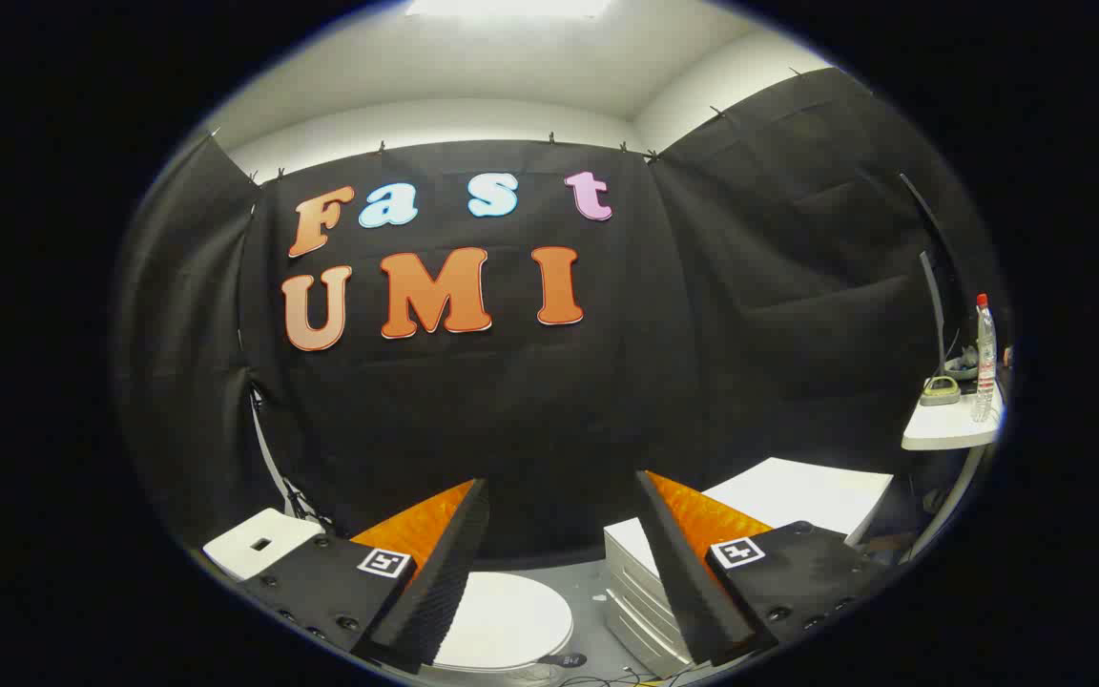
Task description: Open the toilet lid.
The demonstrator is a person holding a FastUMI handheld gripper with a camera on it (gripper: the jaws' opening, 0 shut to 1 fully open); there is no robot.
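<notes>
The gripper (559, 572) hangs in the air with its fingers (435, 592) spread wide and nothing between them or touching them. Below the gap, partly hidden by the left finger, lies the toilet lid (507, 620), a pale rounded disc that looks flat and closed on the toilet, low down on the grey floor (592, 587). The fingers are well above it and point more toward the booth's cloth wall than down at the lid, so no contact has been made. Just beside the lid, under the right finger, stands a white drawer unit (640, 596) with a white flat top (798, 496) beyond it. Past the left finger sits a small white box (254, 544) with a dark slot in it. Farther off, beyond the right finger, a white counter (945, 429) carries a clear water bottle (985, 363) near its outer edge and a small dark object beside it that is too small to make out. As for the task, nothing appears done yet: the lid is still down, and what is left is to lower the fingers to its front rim, catch it and swing it up.
</notes>
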